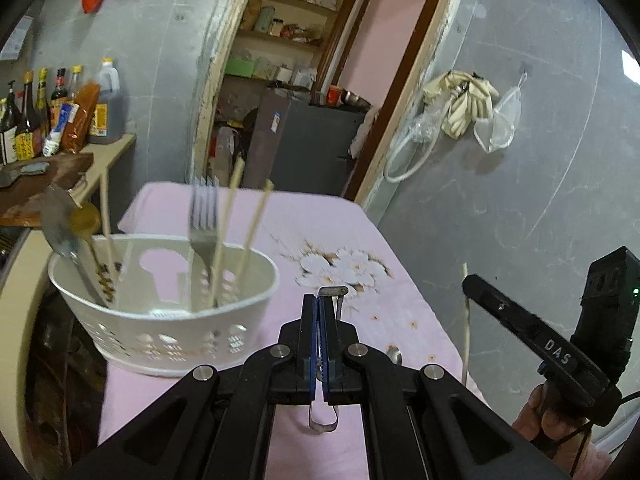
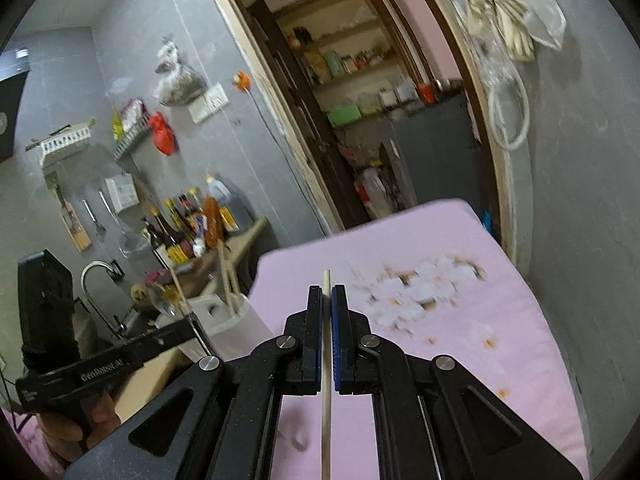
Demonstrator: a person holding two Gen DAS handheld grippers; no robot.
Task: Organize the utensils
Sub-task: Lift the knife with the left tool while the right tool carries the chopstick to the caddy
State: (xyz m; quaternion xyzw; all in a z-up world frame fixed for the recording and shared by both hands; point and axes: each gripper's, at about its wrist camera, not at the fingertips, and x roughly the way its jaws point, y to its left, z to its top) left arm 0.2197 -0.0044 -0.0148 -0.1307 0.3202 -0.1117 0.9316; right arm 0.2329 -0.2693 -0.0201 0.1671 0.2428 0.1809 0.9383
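A white perforated utensil basket (image 1: 168, 320) stands at the left of the pink flowered table cloth (image 1: 320, 220). It holds a fork (image 1: 202, 228), a spoon (image 1: 60, 224), a small brass spoon and several chopsticks. My left gripper (image 1: 319, 308) is shut on a thin metal peeler (image 1: 334, 294), held above the cloth right of the basket. My right gripper (image 2: 327, 300) is shut on a single chopstick (image 2: 326, 360), upright between the pads; it shows at the right in the left wrist view (image 1: 465, 320). The basket also shows in the right wrist view (image 2: 236, 320).
A counter (image 1: 108, 152) left of the table carries sauce bottles (image 1: 60, 112) and a cutting board. A sink tap (image 2: 94, 276) stands behind the basket. A doorway with shelves (image 1: 296, 40) lies beyond the table. Gloves (image 1: 464, 100) hang on the grey wall at right.
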